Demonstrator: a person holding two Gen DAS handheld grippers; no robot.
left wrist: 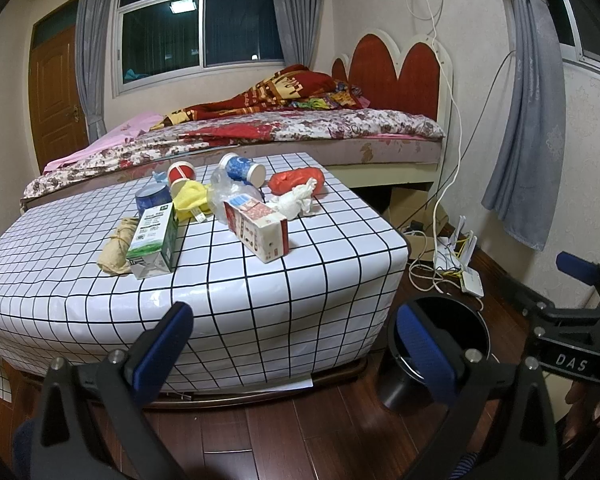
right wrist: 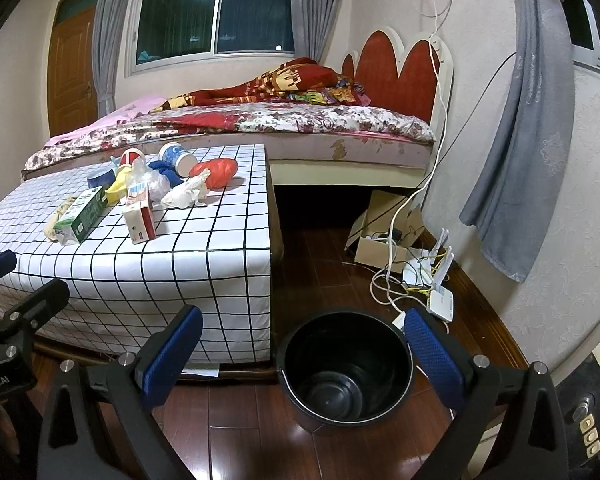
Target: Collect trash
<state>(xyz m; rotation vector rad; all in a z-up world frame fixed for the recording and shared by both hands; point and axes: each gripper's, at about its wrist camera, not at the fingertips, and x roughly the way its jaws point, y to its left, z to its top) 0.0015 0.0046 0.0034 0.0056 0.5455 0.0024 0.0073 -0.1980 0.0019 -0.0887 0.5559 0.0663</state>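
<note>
Trash lies on a low table with a white checked cloth (left wrist: 80, 240): a green carton (left wrist: 154, 242), a red and white carton (left wrist: 258, 228), a white crumpled tissue (left wrist: 296, 200), a red plastic bag (left wrist: 296, 180), a blue paper cup (left wrist: 242, 169), a red cup (left wrist: 180, 174) and a yellow cloth (left wrist: 190, 198). An empty black bucket (right wrist: 346, 372) stands on the floor right of the table. My left gripper (left wrist: 292, 336) is open and empty before the table's front. My right gripper (right wrist: 302, 344) is open and empty above the bucket.
A bed (left wrist: 300, 128) with floral bedding stands behind the table. Cables, a cardboard box (right wrist: 380, 240) and a white router (right wrist: 440, 300) lie on the wooden floor by the right wall. Grey curtains (right wrist: 520, 140) hang at the right.
</note>
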